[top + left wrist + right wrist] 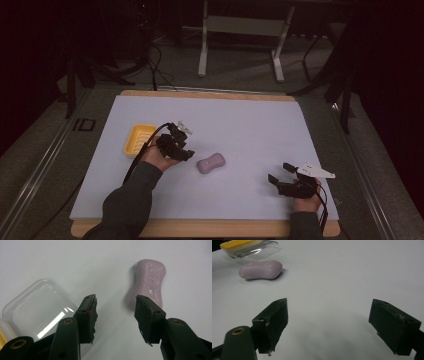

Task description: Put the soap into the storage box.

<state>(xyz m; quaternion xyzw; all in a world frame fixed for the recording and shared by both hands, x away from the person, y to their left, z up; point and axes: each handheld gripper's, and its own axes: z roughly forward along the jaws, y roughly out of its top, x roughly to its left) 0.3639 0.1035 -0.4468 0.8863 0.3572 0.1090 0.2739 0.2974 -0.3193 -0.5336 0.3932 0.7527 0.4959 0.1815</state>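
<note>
As laid out on the pale sheet [250, 125] covering the table, the items stand thus.

Item: soap [210, 163], one purple bar with a pinched waist, lying flat near the middle of the sheet, between the two grippers and touching neither. In the left gripper view the soap [148, 283] lies just beyond the right-hand jaw tip, lettering upward. In the right gripper view the soap [260, 270] rests far off at upper left, just in front of the dish.

Item: soap dish [140, 139], yellow base, at the left of the sheet, beside the left hand. Its clear lid [40, 307] lies open on the sheet beside the left-hand jaw; the yellow base [239, 243] and clear lid [254, 251] show together in the right gripper view.

Item: left gripper [185, 145], held between dish and soap. Jaws of the left gripper [116, 298] stand narrowly apart, nothing between them, gripping nothing.

Item: right gripper [280, 172], near the right front corner of the sheet, well apart from the soap. Jaws of the right gripper [328, 307] spread wide, released, bare sheet between them.
</note>
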